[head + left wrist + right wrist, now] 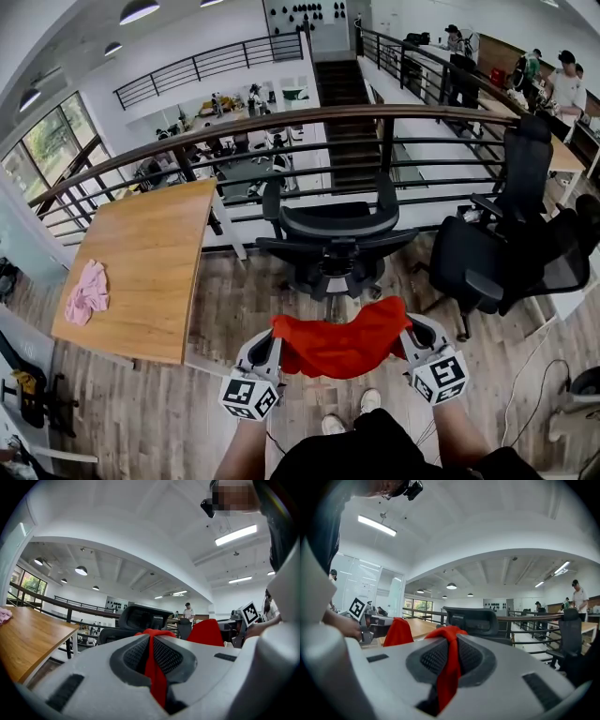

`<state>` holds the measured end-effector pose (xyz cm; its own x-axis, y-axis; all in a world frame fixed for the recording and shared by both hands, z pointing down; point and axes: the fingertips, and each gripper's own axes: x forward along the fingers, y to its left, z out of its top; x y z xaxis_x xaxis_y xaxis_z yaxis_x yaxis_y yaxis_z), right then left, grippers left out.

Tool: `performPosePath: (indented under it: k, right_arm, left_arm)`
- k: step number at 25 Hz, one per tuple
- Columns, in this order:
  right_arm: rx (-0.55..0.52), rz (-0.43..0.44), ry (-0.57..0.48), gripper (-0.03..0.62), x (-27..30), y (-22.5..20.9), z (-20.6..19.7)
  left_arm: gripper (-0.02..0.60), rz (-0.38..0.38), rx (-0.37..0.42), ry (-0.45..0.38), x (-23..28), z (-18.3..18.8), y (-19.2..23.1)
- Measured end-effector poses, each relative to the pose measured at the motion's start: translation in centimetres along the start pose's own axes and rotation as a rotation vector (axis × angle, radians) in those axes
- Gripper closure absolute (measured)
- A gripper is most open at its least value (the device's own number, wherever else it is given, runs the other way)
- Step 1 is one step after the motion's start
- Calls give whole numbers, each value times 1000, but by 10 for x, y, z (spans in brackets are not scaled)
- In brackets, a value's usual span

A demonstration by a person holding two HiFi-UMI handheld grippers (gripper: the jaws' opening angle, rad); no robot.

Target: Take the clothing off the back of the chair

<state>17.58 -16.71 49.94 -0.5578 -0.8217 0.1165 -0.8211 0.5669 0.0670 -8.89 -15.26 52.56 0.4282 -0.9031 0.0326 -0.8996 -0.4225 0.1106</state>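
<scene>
Two corners of the red clothing (342, 347) pinched between left gripper (270, 349) and right gripper (415, 339) jaws.

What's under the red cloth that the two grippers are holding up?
Wooden floor and the person's white shoes show below the red cloth, pinched by the left gripper and right gripper. The floor straight beneath it is covered.

No legible text, labels, numbers or signs visible
</scene>
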Motion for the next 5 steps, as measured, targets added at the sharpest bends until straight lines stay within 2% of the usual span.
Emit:
performPosePath:
  k: [5]
  right_arm:
    - [-7,0,1,557,-1,-2,3]
  left_arm:
    - [555,-22,37,-7,6,7,-3]
